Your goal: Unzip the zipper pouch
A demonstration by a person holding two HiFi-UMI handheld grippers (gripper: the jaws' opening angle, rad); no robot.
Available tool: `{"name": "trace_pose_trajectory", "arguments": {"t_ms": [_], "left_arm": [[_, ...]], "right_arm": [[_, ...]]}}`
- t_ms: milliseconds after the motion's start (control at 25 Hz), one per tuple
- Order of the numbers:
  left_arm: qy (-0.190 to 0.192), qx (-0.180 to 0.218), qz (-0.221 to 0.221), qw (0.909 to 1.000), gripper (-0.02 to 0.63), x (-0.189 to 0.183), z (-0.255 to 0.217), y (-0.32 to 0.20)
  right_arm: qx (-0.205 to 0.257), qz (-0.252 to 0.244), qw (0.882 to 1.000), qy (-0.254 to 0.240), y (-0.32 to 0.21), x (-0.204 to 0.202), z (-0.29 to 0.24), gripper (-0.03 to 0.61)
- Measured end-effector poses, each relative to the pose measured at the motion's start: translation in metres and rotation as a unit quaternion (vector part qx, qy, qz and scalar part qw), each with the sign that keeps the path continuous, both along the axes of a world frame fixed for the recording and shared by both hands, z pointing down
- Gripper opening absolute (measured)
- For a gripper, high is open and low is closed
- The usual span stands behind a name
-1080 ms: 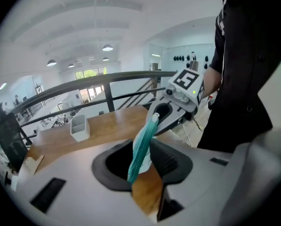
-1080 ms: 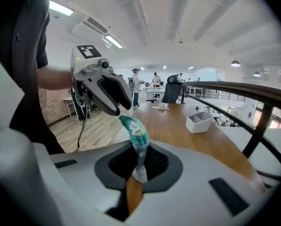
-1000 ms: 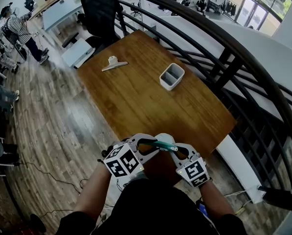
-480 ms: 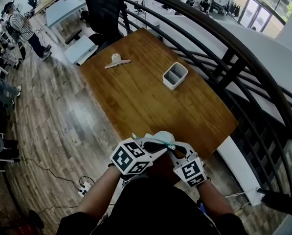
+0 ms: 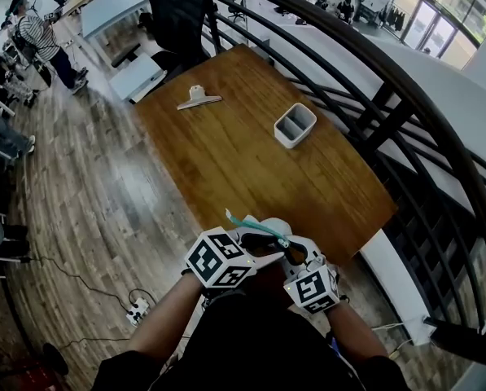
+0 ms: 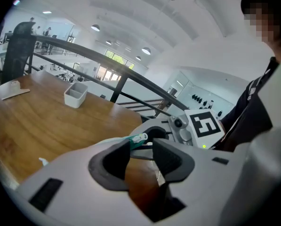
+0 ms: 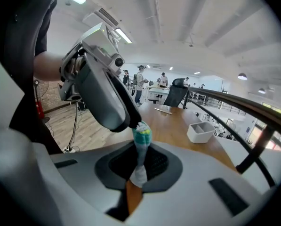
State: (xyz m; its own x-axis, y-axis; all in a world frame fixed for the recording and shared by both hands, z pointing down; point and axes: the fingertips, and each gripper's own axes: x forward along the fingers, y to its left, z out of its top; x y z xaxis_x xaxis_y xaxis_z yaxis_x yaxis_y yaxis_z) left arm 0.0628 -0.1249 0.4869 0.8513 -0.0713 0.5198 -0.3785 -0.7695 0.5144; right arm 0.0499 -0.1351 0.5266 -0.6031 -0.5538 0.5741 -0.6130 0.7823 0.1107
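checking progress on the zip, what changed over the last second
The left gripper rolled over and its jaws have just been opening, with the teal zipper edge at their tips, not clamped. The right gripper stayed shut on the pouch; tray and clip did not move.

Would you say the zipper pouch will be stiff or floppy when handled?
Probably floppy: the zipper pouch crumples thin in the shut jaws of the right hand-held gripper. Likely light too, as that small pinch seems enough to hold it off the table. Its teal zipper edge may be stiffer, since it juts out straight.
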Motion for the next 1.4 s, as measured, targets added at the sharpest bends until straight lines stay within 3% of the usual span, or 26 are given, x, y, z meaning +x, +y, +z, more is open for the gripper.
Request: {"name": "trace_pose_trajectory", "arguments": {"t_ms": [280, 560, 680, 1040, 1400], "left_arm": [[-0.010, -0.005, -0.002, 0.9999, 0.201, 0.004, 0.003, -0.005], [-0.012, -0.022, -0.009, 0.9996, 0.201, 0.004, 0.009, -0.008], [-0.016, -0.027, -0.012, 0.9994, 0.144, 0.000, 0.011, -0.008], [0.009, -0.042, -0.014, 0.9990, 0.097, -0.002, 0.002, -0.007], [-0.002, -0.039, -0.014, 0.9991, 0.057, -0.011, 0.008, -0.004]], "right_arm": [[0.025, -0.030, 0.999, 0.032, 0.002, -0.009, -0.002, 0.003], [0.039, -0.047, 0.997, 0.052, 0.002, -0.011, 0.001, 0.002], [0.050, -0.055, 0.995, 0.061, 0.004, -0.010, 0.001, 0.002], [0.054, -0.067, 0.995, 0.060, 0.007, -0.004, 0.003, 0.002], [0.047, -0.068, 0.995, 0.054, 0.010, -0.003, 0.004, 0.002]]}}
